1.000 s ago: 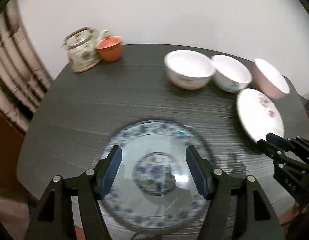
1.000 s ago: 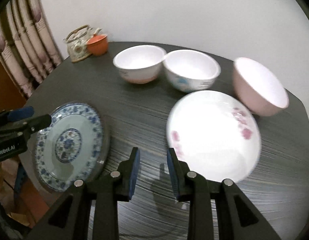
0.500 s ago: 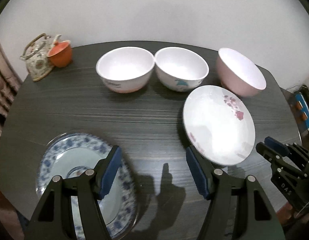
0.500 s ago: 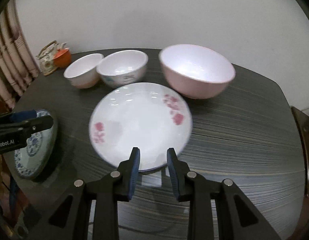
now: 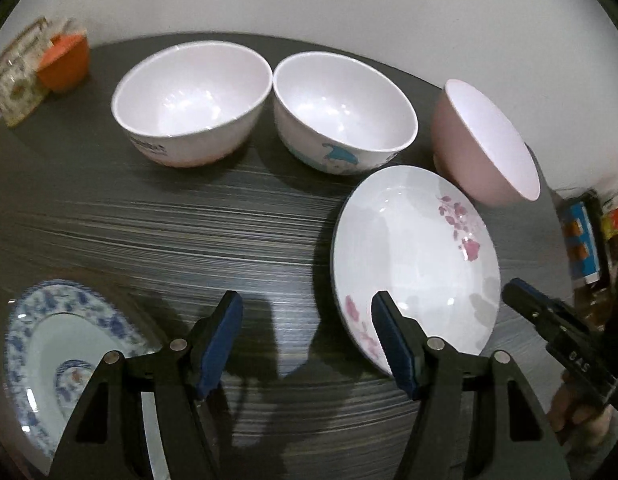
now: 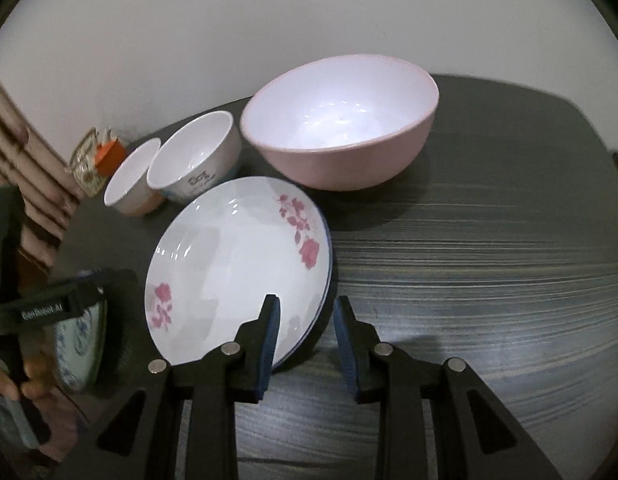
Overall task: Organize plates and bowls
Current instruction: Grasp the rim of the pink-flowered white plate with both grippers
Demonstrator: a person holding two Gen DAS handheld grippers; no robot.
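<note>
The dark, wood-grained round bench (image 5: 189, 224) carries all the tableware. Along its far side stand three bowls in a row: a white bowl with a pinkish base (image 5: 191, 102), just beside it a white bowl with a blue figure printed on its side (image 5: 343, 114), and, set apart to the right, a larger pink bowl with a white interior (image 6: 339, 126). In front of the pink bowl lies a white round plate with pink flower prints (image 6: 237, 276); a thin blue edge shows under its right rim, but whether a second plate lies beneath cannot be told. A blue-and-white patterned plate (image 5: 57, 344) lies at the near left edge of the bench. The left gripper (image 5: 307, 336) points down over bare bench between the two plates; its jaws are closing, stand well apart and hold nothing, the right finger overlapping the near rim of the flowered plate in the view. The right gripper (image 6: 307, 332) has its jaws narrowly parted, with the near right rim of the flowered plate between them; no contact by the pads is visible. At the far left corner stand a patterned teapot (image 5: 17, 80) and an orange cup (image 5: 65, 62).
</note>
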